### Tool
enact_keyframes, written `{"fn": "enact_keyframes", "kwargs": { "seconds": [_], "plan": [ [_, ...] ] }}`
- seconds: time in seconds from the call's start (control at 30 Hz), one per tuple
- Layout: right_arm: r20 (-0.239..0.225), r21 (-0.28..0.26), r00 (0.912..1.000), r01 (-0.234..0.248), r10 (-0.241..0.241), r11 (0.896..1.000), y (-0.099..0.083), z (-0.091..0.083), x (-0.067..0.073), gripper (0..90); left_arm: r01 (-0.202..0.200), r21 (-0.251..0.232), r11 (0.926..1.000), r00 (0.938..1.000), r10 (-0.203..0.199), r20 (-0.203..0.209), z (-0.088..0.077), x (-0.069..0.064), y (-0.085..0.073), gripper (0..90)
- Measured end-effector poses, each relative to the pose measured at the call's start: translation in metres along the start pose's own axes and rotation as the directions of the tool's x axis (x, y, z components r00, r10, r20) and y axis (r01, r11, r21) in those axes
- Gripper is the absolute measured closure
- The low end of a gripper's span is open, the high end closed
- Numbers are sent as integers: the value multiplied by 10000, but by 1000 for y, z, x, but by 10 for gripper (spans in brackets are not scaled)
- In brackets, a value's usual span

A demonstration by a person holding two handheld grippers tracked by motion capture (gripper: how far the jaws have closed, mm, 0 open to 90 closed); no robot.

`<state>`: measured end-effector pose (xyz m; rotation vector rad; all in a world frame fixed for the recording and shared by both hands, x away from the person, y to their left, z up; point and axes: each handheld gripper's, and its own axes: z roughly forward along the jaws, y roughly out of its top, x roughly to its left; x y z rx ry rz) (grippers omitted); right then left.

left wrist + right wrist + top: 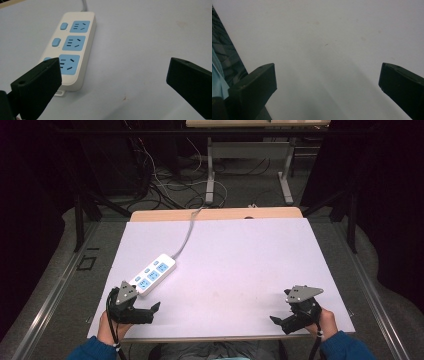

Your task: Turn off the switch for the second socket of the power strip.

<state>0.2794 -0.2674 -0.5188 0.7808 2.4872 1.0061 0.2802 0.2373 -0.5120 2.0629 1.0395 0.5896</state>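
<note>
A: The white rectangular plastic power strip (72, 47) looks smooth with a slight sheen; its pale blue socket faces (73, 43) look matt plastic.

B: The white sheet covering the table (240, 270) reads as matt and smooth, with a few faint stains. A light wood edge (215, 214) shows at the far side.

A: The left gripper (113, 75) has black matt plastic jaws.

B: The same finish on the right gripper (327, 77). Its grey three-cornered plate (303, 293) looks like dull metal.
</note>
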Motion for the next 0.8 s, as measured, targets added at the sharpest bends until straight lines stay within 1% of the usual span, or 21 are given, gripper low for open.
{"fn": "enact_keyframes", "kwargs": {
  "seconds": [0.07,0.1,0.13,0.17,0.3,0.37,0.43,0.5,0.53,0.57,0.63,0.7,0.73,0.77,0.8],
  "plan": [
    [-27,43,10000,12,-12,10000,0,0,0,11,-89,12,10000,10000,89,3,-1,-1,-1,0],
    [-15,35,10000,12,-12,10000,0,0,0,10,-37,-19,10000,10000,37,26,-1,-2,-2,0],
    [48,-8,10000,-1,1,10000,0,1,0,11,-75,-19,10000,10000,75,15,-1,-2,-2,0],
    [-12,22,10000,15,-15,10000,0,0,0,10,-132,-21,9999,9999,132,-3,-1,-2,-3,0],
    [-20,57,10000,-46,46,10000,0,0,0,11,-76,-41,10000,10000,77,43,-2,-4,-4,0],
    [16,30,10000,-4,3,10000,0,1,0,11,-87,-58,9999,10000,87,32,-2,-4,-5,0],
    [29,19,10000,-15,15,10000,0,1,0,11,-103,35,9999,9999,103,61,-3,-5,-6,0],
    [-1,41,10000,45,-45,10000,0,1,0,11,-96,-19,10000,9999,97,70,-3,-5,-7,0],
    [-6,42,10000,56,-56,10000,0,1,-1,11,-121,68,9999,9999,120,122,-4,-5,-8,0],
    [-14,45,10000,65,-65,10000,0,1,-1,11,-125,47,9999,9998,124,141,-4,-5,-8,0],
    [12,22,10000,17,-17,10000,0,1,0,11,-113,15,9999,9998,113,146,-4,-5,-8,0],
    [-77,90,10000,-28,29,10000,0,1,0,11,-190,27,9998,9997,190,148,-2,-5,-8,0],
    [-5,68,10000,-3,3,10000,0,1,0,11,-166,118,9998,9996,163,217,-2,-6,-8,0],
    [-60,73,9999,84,-84,9999,0,0,-1,10,-221,118,9997,9996,219,177,-1,-6,-8,0],
    [-85,63,9999,-67,67,10000,0,0,0,10,-243,164,9996,9995,240,218,-1,-5,-8,0]
  ]
}}
